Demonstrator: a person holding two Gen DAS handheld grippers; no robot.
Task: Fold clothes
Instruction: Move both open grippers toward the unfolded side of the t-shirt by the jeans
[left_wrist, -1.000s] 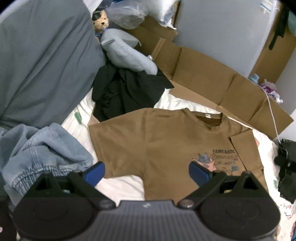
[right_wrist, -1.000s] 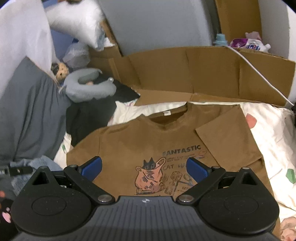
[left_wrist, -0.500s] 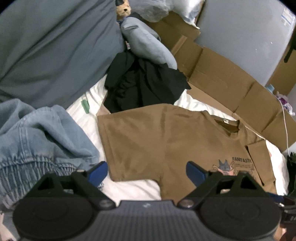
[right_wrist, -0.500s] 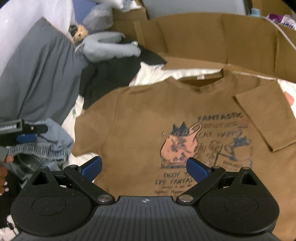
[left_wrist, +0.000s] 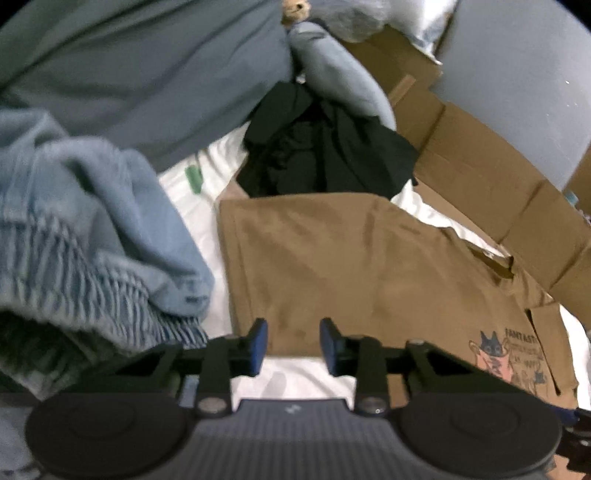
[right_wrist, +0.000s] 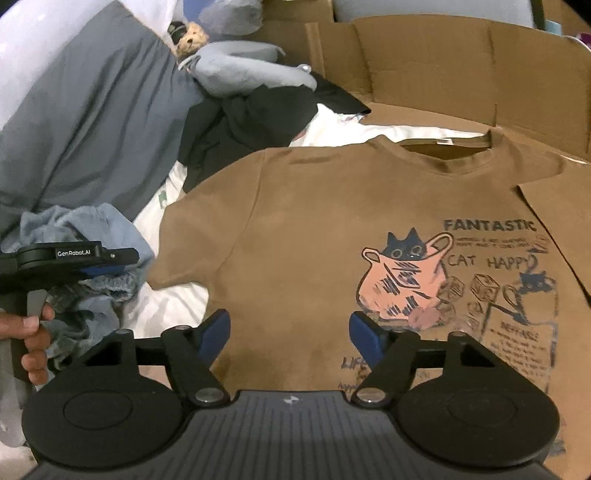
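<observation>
The brown T-shirt (right_wrist: 295, 229) lies flat, print up, on the white bed sheet (left_wrist: 199, 221), one sleeve folded in. The left gripper (left_wrist: 291, 343) has just been closing; its blue fingers (left_wrist: 258, 341) straddle the sleeve hem without pressing it. The right gripper (right_wrist: 288, 334), also narrowing, stands open over the lower shirt front.

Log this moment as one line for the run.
stage: reaching | left tongs: closing over brown T-shirt sleeve hem, no grip visible | right tongs: closing above shirt, nothing held
</observation>
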